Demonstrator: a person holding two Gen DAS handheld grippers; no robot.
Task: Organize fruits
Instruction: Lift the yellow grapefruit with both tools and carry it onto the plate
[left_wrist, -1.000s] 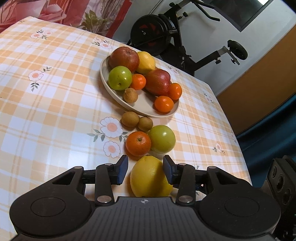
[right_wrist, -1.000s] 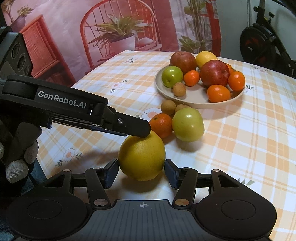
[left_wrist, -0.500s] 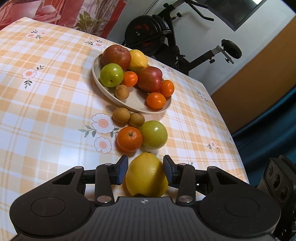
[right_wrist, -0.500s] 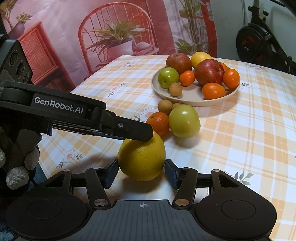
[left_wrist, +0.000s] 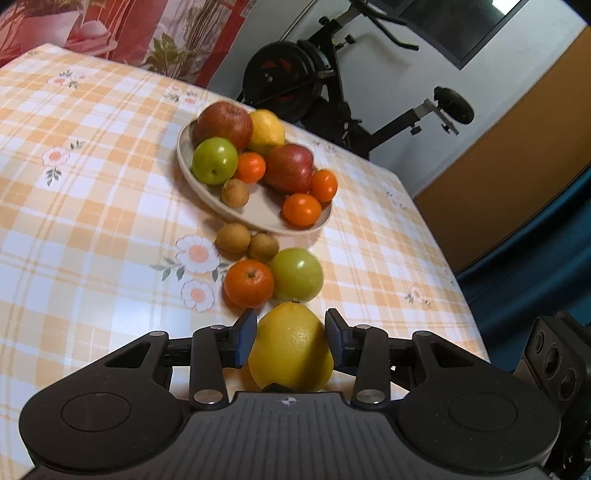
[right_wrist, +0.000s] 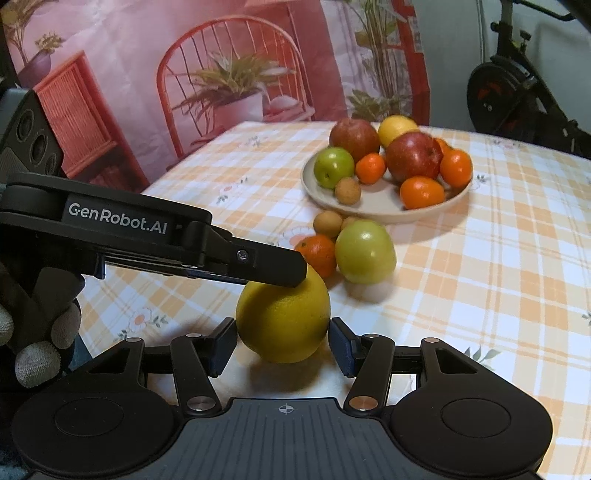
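Lemon (left_wrist: 290, 347) sits on the checked tablecloth (left_wrist: 92, 221), nearest of the loose fruit, its stem tip pointing away toward the plate (left_wrist: 258, 218). Left gripper (left_wrist: 290, 341) pinches it across the short axis, pads pressed on both flanks. Right gripper (right_wrist: 282, 341) brackets the same lemon, jaws spread, small gaps either side – not gripping. Judgement: the left hand owns the carry, straight ahead past the orange (left_wrist: 249, 283) and green apple (left_wrist: 296, 274).

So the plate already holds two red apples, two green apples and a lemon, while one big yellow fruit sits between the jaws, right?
Not quite: the plate holds only one green apple. The second green apple lies on the tablecloth beside an orange, as the left wrist view shows. The two red apples, the lemon and the yellow fruit between the jaws are as you said.
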